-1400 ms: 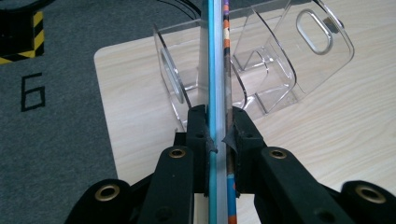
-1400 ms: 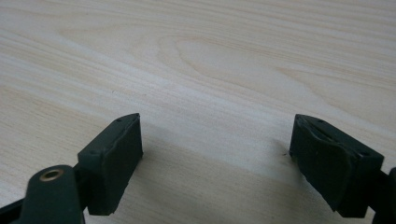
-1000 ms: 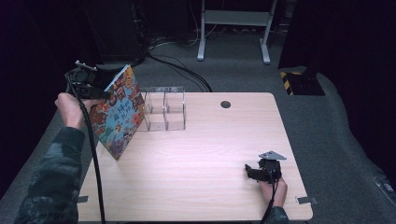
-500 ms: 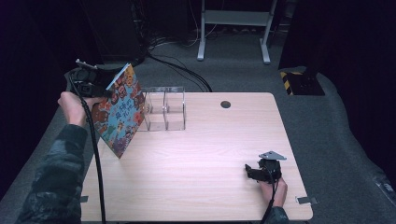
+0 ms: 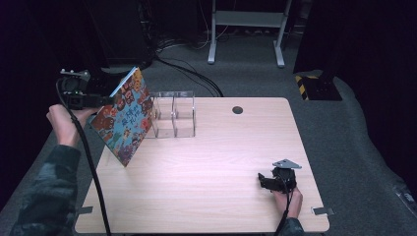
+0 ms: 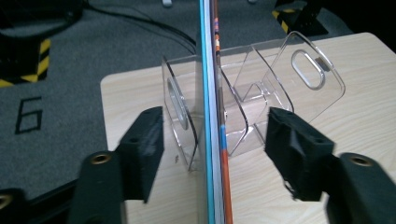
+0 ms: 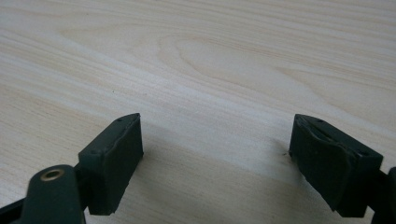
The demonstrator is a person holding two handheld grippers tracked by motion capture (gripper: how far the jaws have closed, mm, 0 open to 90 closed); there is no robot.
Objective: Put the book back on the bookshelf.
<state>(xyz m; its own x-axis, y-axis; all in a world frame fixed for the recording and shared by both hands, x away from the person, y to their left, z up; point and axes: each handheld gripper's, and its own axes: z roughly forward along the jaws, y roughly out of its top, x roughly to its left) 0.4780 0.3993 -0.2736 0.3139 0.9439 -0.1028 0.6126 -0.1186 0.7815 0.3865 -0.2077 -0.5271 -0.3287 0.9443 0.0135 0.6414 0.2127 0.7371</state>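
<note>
Book (image 5: 125,118) up off the desk (image 5: 211,196) at the far left, that is the picture here: a brightly illustrated children's book, tilted steeply, its cover facing the person and its lower corner hanging just above the desk's left edge. The left gripper (image 5: 96,100) meets it at the upper left edge, out past the side of the desk. From the left gripper view the book (image 6: 212,116) runs edge-on straight up the middle between the two black jaws, and there is clear daylight on both sides (so the jaws stand apart from it here, not pressed against the covers); whether anything farther back on the gripper (image 6: 212,140) bears on the book, I cannot tell. Just beyond the book sits a clear plastic organizer (image 5: 172,115) with upright dividers, near the desk's far left corner, and the book's top edge leans close beside its left wall; in the left gripper view the dividers (image 6: 261,88) show on either side of the book's edge. Over at the near right corner, well apart from all that, the right gripper (image 5: 268,181) rests low on the desk in the person's hand (image 5: 290,204), jaws spread wide over bare wood (image 7: 210,70), grasping nothing.
</note>
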